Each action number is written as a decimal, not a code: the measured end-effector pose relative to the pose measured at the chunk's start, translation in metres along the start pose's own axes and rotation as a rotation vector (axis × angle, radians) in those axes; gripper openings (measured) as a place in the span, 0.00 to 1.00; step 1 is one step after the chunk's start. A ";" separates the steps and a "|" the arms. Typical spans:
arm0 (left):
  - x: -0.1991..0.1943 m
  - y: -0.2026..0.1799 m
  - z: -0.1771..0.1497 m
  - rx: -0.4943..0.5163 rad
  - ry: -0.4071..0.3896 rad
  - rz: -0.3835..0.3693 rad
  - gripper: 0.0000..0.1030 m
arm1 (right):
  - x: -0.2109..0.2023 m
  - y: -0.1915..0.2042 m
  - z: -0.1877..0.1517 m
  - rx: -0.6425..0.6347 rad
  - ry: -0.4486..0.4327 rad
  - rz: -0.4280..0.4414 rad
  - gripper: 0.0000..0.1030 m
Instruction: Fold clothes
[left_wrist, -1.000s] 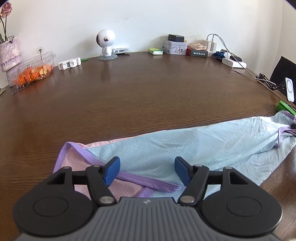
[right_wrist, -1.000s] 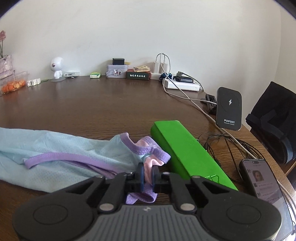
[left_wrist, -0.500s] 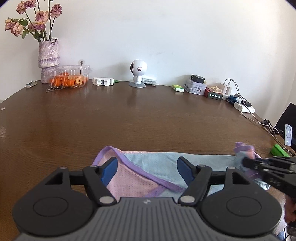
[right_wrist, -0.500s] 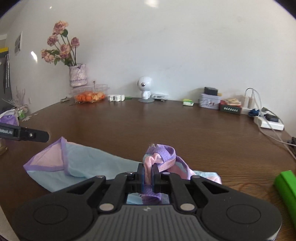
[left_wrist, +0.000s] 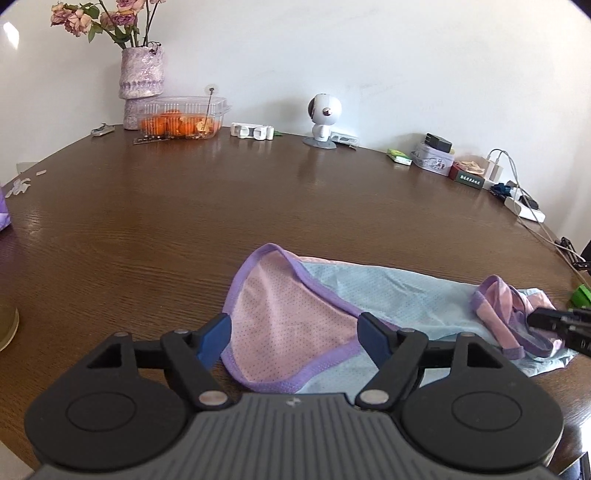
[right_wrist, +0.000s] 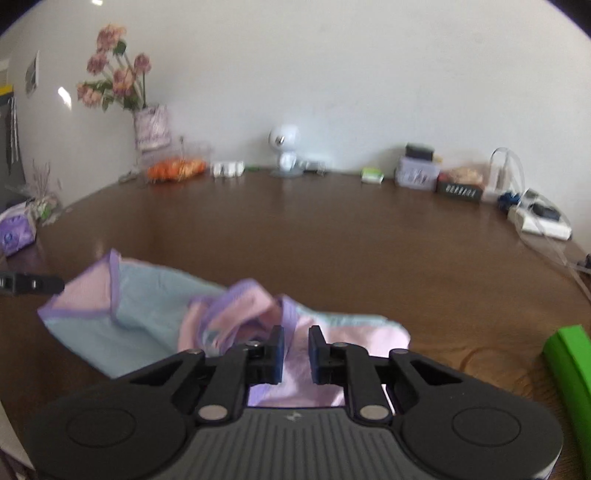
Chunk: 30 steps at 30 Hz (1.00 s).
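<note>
A light blue and pink mesh garment (left_wrist: 369, 295) with purple trim lies folded over on the brown table (left_wrist: 184, 206). My left gripper (left_wrist: 293, 332) is open and empty, its blue pads above the garment's pink left end. My right gripper (right_wrist: 294, 349) is partly open, its jaws apart over the bunched pink and purple end (right_wrist: 243, 314) of the garment (right_wrist: 147, 306); that end rests on the cloth. The right gripper's tips show at the right edge of the left wrist view (left_wrist: 557, 325).
Along the far edge stand a vase of flowers (left_wrist: 142, 70), a clear box of oranges (left_wrist: 181, 120), a white robot figure (left_wrist: 323, 120), small boxes (left_wrist: 432, 157) and a power strip with cables (left_wrist: 524, 208). A green box (right_wrist: 569, 373) lies at the right.
My right gripper carried the garment's right end leftward over the cloth and has opened its jaws, letting the end go. My left gripper has backed up a little and stays open.
</note>
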<state>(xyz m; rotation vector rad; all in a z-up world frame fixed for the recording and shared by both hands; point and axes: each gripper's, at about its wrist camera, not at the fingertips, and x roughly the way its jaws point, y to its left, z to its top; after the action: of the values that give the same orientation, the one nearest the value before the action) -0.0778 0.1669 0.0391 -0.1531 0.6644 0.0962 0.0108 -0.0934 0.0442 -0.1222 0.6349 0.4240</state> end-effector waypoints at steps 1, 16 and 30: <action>0.000 -0.001 -0.002 -0.001 0.000 0.025 0.74 | -0.001 0.008 0.001 -0.057 0.005 0.004 0.14; 0.001 -0.015 -0.027 -0.053 0.011 0.294 0.56 | 0.115 0.125 0.155 -0.643 0.151 0.491 0.35; 0.031 0.007 0.009 -0.170 0.045 0.127 0.09 | 0.194 0.139 0.153 -0.567 0.285 0.418 0.03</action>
<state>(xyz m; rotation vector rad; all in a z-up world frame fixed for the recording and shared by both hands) -0.0494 0.1761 0.0259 -0.2769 0.7101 0.2721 0.1769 0.1369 0.0534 -0.6036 0.8090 0.9982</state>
